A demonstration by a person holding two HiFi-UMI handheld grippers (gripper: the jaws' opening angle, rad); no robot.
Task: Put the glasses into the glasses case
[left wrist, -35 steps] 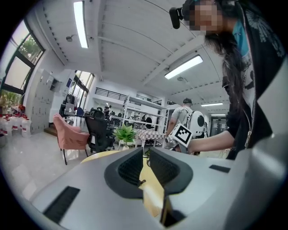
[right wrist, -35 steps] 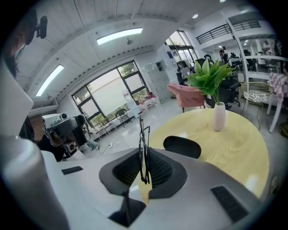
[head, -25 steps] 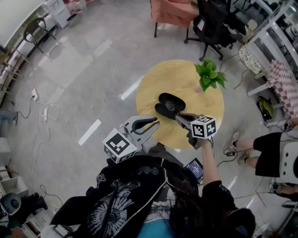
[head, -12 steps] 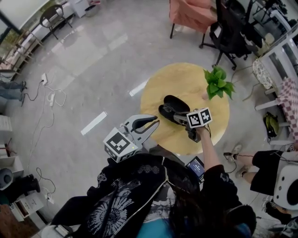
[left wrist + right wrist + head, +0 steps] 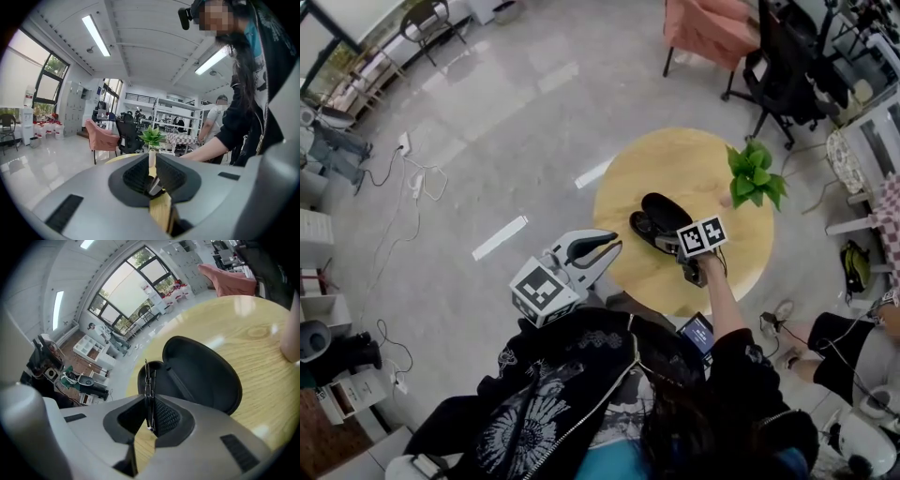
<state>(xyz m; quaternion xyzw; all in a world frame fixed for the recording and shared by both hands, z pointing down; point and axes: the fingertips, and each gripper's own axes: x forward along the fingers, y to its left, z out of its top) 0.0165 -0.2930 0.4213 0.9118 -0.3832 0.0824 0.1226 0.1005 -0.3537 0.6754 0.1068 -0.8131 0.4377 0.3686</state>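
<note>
The black glasses case (image 5: 661, 214) lies open on the round wooden table (image 5: 675, 164), its lid (image 5: 201, 373) tipped back. My right gripper (image 5: 664, 234) is shut on thin wire-framed glasses (image 5: 148, 380). They stand edge-on between the pads (image 5: 164, 416), right over the case's lower half (image 5: 150, 373). The head view does not show the glasses themselves. My left gripper (image 5: 592, 255) hangs off the table's near-left edge, away from the case. Its jaws stand together with nothing between them (image 5: 152, 176).
A small potted plant (image 5: 753, 173) stands at the table's far right edge. A pink chair (image 5: 712, 28) and a black office chair (image 5: 787, 56) stand beyond the table. A seated person's legs (image 5: 839, 337) are at the right. Cables (image 5: 417, 178) trail over the floor at the left.
My right gripper has come down with the glasses onto the open case. The left gripper has stayed where it was. The head view has shifted a little.
</note>
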